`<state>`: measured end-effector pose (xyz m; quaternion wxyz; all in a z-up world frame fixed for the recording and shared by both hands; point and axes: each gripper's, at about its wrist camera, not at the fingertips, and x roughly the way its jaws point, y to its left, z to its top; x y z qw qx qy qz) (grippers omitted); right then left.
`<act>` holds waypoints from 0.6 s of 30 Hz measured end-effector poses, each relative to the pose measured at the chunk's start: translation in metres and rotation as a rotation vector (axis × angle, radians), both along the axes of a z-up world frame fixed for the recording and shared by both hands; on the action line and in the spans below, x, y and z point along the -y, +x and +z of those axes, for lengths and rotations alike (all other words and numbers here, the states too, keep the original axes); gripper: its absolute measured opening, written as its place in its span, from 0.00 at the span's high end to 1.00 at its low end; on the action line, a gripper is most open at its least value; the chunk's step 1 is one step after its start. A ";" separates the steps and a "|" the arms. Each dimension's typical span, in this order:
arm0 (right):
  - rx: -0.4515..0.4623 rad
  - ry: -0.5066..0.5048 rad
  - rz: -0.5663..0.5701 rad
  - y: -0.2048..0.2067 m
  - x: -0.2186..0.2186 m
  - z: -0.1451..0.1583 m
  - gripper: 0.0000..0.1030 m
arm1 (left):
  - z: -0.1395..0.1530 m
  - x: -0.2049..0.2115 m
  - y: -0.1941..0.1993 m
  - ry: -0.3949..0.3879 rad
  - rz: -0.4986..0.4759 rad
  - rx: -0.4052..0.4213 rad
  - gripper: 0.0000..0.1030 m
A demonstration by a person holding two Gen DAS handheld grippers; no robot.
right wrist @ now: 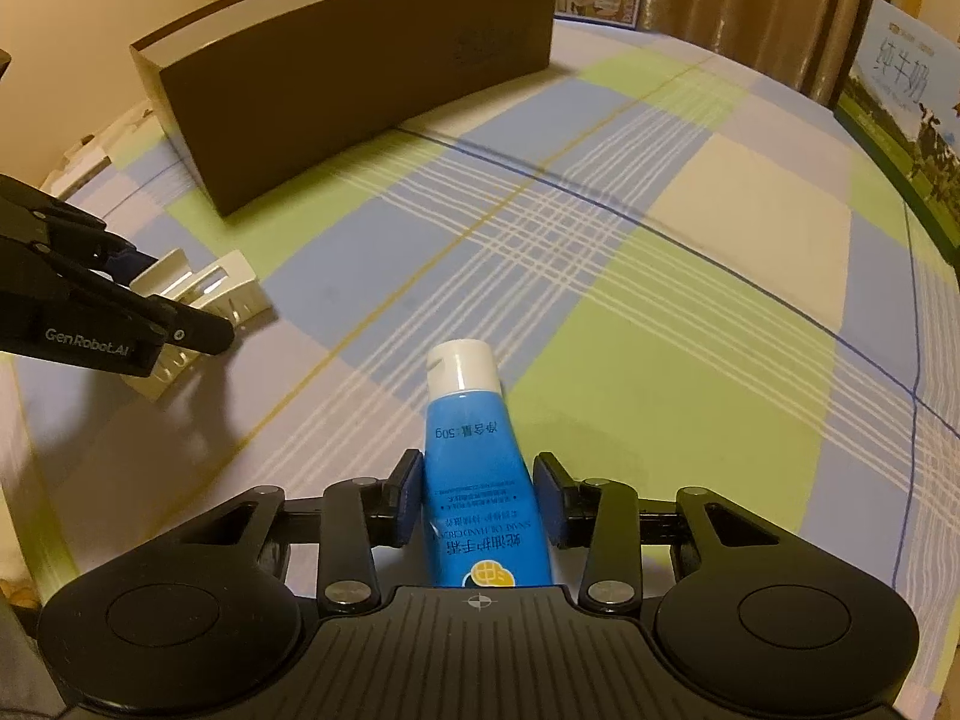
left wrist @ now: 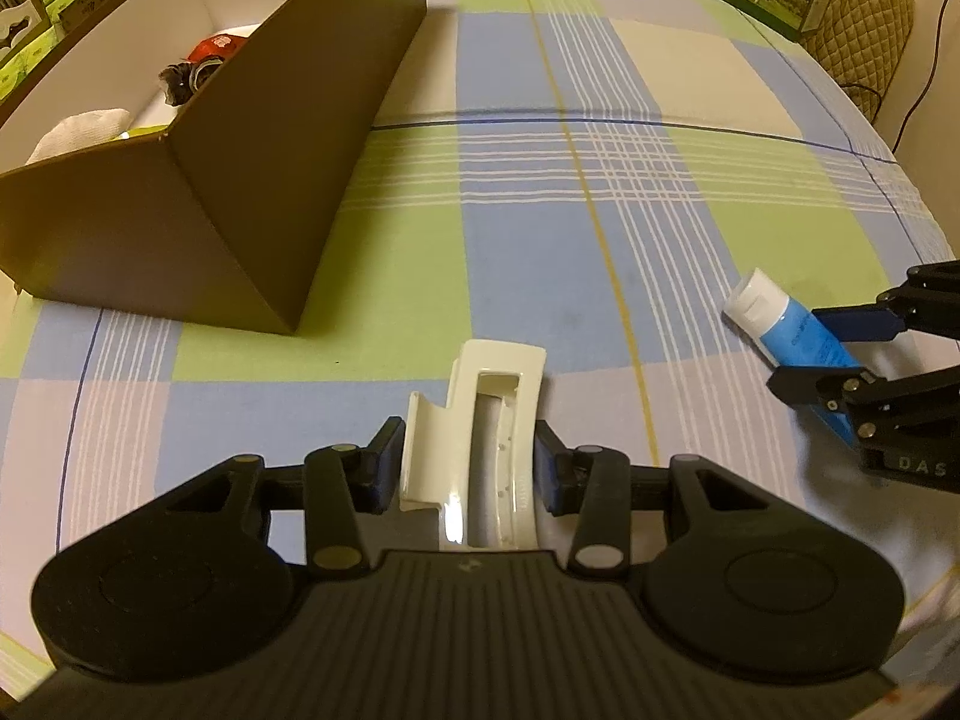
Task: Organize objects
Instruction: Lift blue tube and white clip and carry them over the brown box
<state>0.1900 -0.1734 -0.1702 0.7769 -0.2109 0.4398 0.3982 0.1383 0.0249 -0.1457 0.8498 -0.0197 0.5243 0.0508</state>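
Blue hand cream tube [right wrist: 480, 474], white cap, printed "50g" with Chinese characters and small English too blurred to read; long axis along the right gripper [right wrist: 477, 495], cap pointing forward over the checked tablecloth [right wrist: 660, 312], pads clamped on its body. Cream hair clip [left wrist: 480, 420], lengthwise between the left gripper [left wrist: 468, 468] pads, clamped; that gripper marked "GenRobot.AI". Brown box [left wrist: 252, 180] beyond, holding small items. Milk carton [right wrist: 900, 120] at table edge.

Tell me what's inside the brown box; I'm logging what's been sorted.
Inside the box: a white cloth, something yellow-green, a red packet and a dark furry item. The near wall hides the floor and anything lower.
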 end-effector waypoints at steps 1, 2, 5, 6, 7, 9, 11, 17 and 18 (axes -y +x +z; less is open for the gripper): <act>-0.002 0.001 -0.003 0.000 -0.001 0.000 0.65 | 0.000 -0.001 0.000 -0.002 0.001 0.000 0.63; -0.005 0.003 -0.008 -0.001 -0.001 0.001 0.65 | 0.000 -0.001 0.000 -0.006 0.001 -0.001 0.63; -0.027 0.011 -0.012 0.000 -0.004 0.001 0.65 | 0.001 -0.005 -0.001 -0.017 0.007 -0.001 0.64; -0.032 0.013 -0.012 0.000 -0.005 0.001 0.65 | 0.002 -0.005 -0.002 -0.016 0.009 0.000 0.64; -0.036 0.016 -0.012 -0.001 -0.007 0.002 0.65 | 0.003 -0.006 -0.003 -0.016 0.011 -0.001 0.64; -0.043 0.027 -0.014 -0.002 -0.009 0.005 0.65 | 0.004 -0.008 -0.003 -0.020 0.013 0.000 0.65; -0.050 0.038 -0.016 -0.002 -0.012 0.008 0.65 | 0.005 -0.009 -0.004 -0.020 0.013 0.002 0.65; -0.059 0.070 -0.019 0.000 -0.022 0.019 0.65 | 0.011 -0.014 -0.006 -0.018 0.005 0.015 0.65; -0.062 0.077 -0.019 0.001 -0.024 0.022 0.65 | 0.013 -0.015 -0.007 -0.021 0.004 0.019 0.65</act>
